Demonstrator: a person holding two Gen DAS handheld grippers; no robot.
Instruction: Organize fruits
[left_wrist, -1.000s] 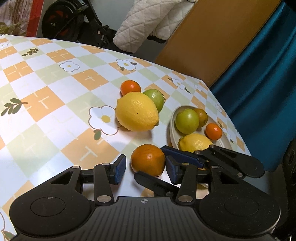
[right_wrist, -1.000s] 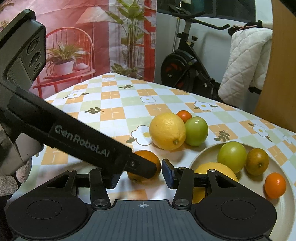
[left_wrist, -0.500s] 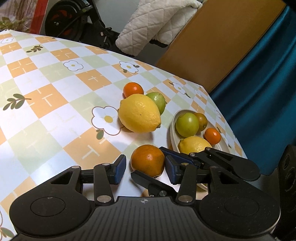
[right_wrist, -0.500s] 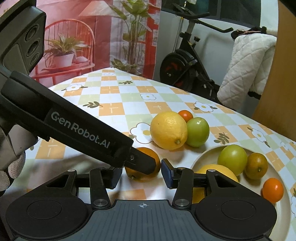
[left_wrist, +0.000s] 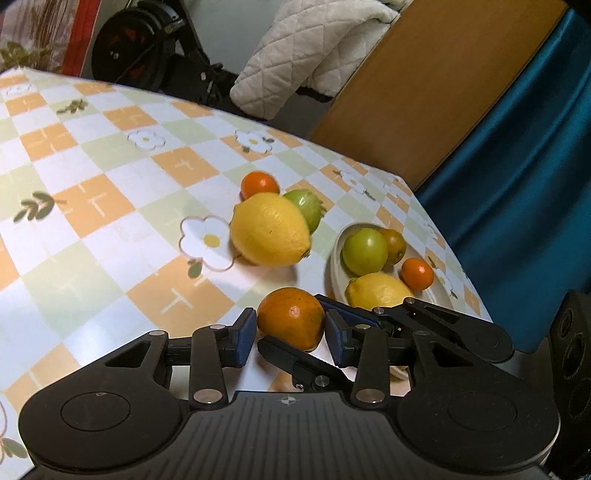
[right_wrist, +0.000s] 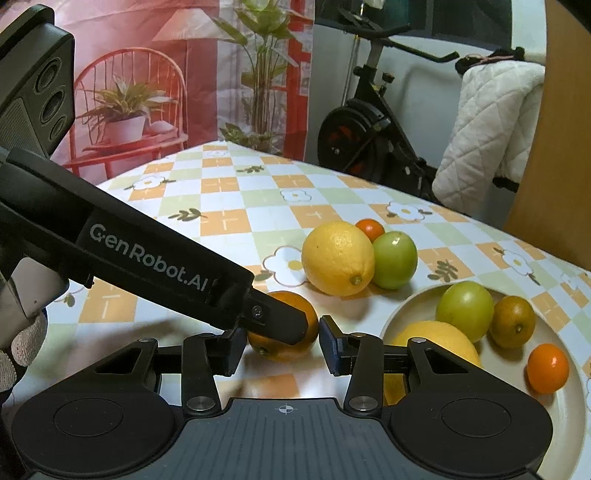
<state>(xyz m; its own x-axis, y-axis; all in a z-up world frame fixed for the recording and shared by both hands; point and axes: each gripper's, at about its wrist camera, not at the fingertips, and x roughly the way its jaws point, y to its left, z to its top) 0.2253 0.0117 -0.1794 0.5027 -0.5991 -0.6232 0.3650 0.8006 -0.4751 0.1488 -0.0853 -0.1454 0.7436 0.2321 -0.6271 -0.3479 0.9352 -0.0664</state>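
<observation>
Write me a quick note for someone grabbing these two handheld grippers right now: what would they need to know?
Left gripper: jaws have just been closing, pads now against the orange, which sits on the table.
Right gripper: also just been closing around the same orange; contact unclear.
Done: four plated fruits lie in the plate.
Left: move the orange, then probably the big lemon, green fruit and small orange beside the plate.
</observation>
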